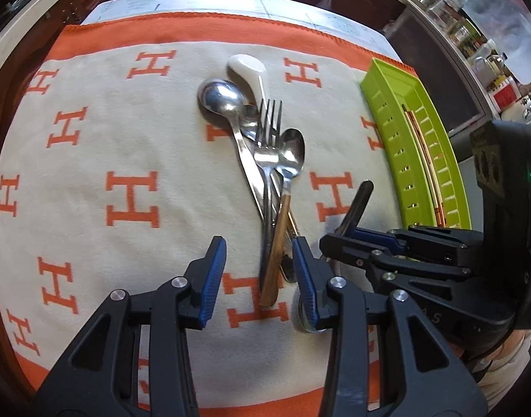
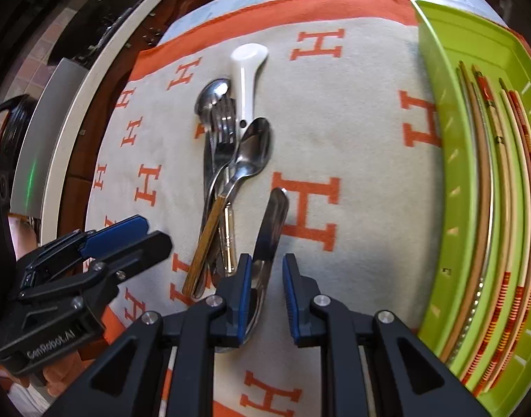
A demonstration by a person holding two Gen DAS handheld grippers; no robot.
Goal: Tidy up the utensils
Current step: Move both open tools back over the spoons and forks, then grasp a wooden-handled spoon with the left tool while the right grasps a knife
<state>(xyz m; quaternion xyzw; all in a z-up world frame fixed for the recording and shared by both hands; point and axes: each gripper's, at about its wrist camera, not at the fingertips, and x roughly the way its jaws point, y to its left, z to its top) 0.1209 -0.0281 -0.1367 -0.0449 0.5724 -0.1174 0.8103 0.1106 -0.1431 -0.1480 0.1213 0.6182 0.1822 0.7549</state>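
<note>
Between the right gripper [image 2: 265, 293] jaws, parted and holding nothing, lies a steel spoon [image 2: 270, 229], handle pointing far; the left gripper [image 1: 260, 278], also released, straddles the utensil pile [image 1: 265, 160].

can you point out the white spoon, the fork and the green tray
white spoon [image 1: 247, 65]: left wrist view, on its bowl.
fork [image 1: 271, 113]: left wrist view, on its tines.
green tray [image 2: 435, 80]: right wrist view, on its near side wall.
</note>
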